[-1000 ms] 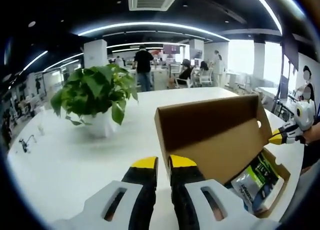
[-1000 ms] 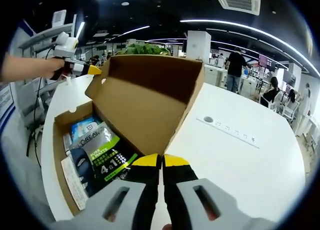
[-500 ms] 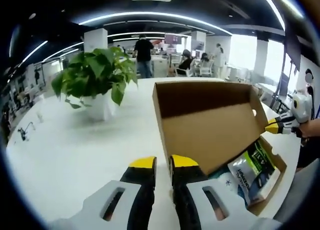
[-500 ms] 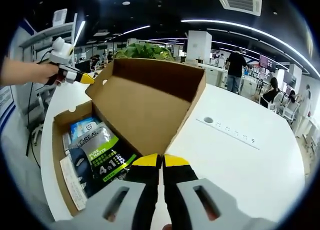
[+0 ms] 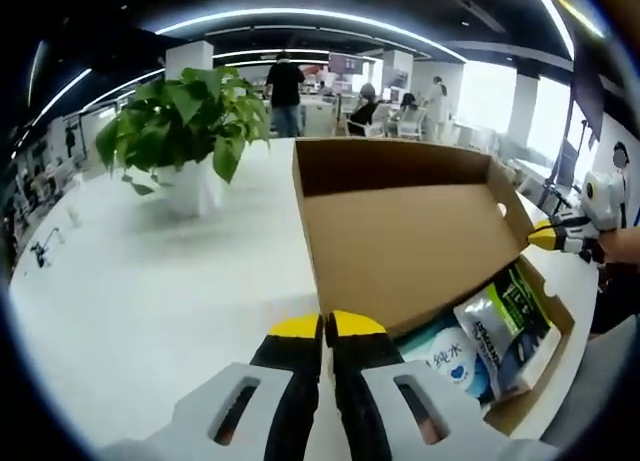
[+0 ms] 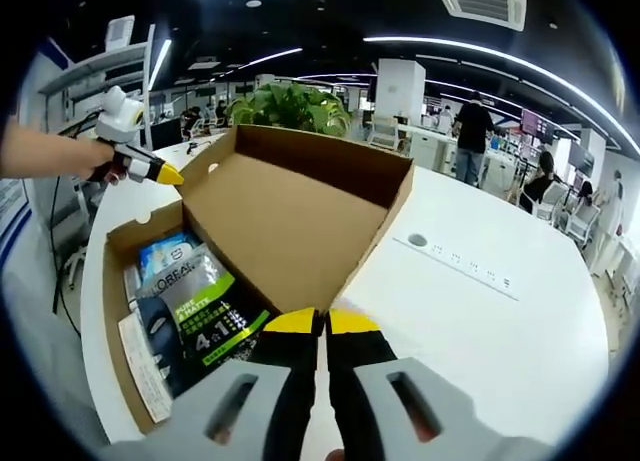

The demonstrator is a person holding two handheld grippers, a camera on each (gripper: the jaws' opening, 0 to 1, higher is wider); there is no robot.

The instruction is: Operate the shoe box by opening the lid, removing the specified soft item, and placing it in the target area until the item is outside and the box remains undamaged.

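Here your left tool [image 5: 327, 328] and right tool [image 6: 322, 321] both sit pressed together at the raised lid [image 6: 290, 226]; packets [image 6: 205, 306] fill the shoe box [image 6: 112, 311] on the counter [image 6: 500, 351].

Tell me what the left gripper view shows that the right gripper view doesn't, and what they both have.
Left gripper view alone: the white pot under the plant, and a blue and white pack beside the green-labelled pouch.

Right gripper view alone: the recessed socket strip on the white table, and a light blue pack at the box's far end.

Both: the open shoe box, its raised lid, the green-labelled pouch, the leafy plant, and shut yellow-tipped jaws.
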